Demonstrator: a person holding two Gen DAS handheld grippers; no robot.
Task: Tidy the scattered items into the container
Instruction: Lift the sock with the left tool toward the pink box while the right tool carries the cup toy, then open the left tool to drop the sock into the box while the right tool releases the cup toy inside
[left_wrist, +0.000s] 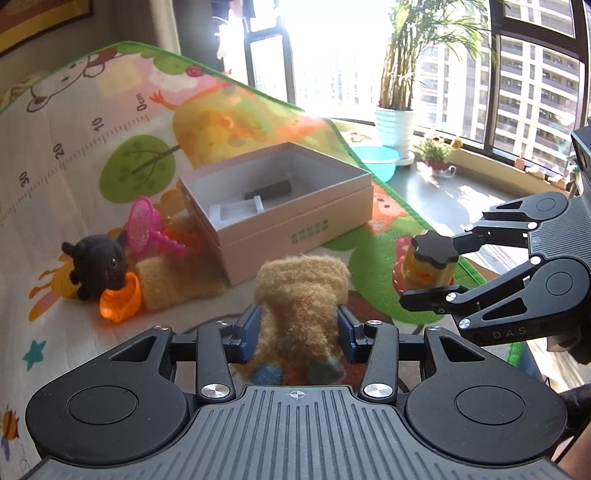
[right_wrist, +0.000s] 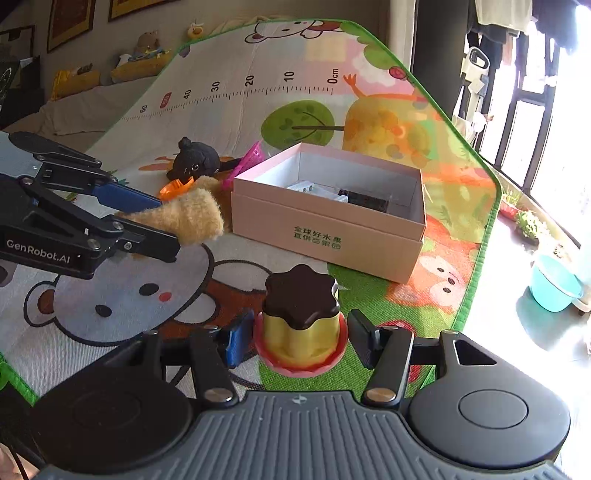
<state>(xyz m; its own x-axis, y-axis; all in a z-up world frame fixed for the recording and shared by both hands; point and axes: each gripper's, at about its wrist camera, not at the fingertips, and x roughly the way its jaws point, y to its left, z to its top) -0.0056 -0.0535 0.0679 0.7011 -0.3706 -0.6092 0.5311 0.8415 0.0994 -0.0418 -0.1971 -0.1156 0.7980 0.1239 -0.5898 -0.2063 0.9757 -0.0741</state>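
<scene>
Your left gripper (left_wrist: 300, 326) is clamped on a tan fuzzy sock (left_wrist: 301, 295), both blue pads pressed into its sides. Your right gripper (right_wrist: 301, 338) has a yellow toy pudding (right_wrist: 300, 325) with a brown star-shaped top between its fingers, held at about half width. The open pink box (left_wrist: 295, 221) sits ahead of both grippers on the play mat (right_wrist: 221, 74). Left of the box, ahead of your left gripper: a black plush toy (left_wrist: 98, 264), 1 more tan sock (left_wrist: 173, 280), an orange cup (left_wrist: 122, 299), a pink sieve (left_wrist: 146, 223).

Each camera sits close behind its own tool, angled down at the play mat (left_wrist: 74, 155). Both views share the open box (left_wrist: 280, 206) (right_wrist: 328, 214), seen from neighbouring sides.
</scene>
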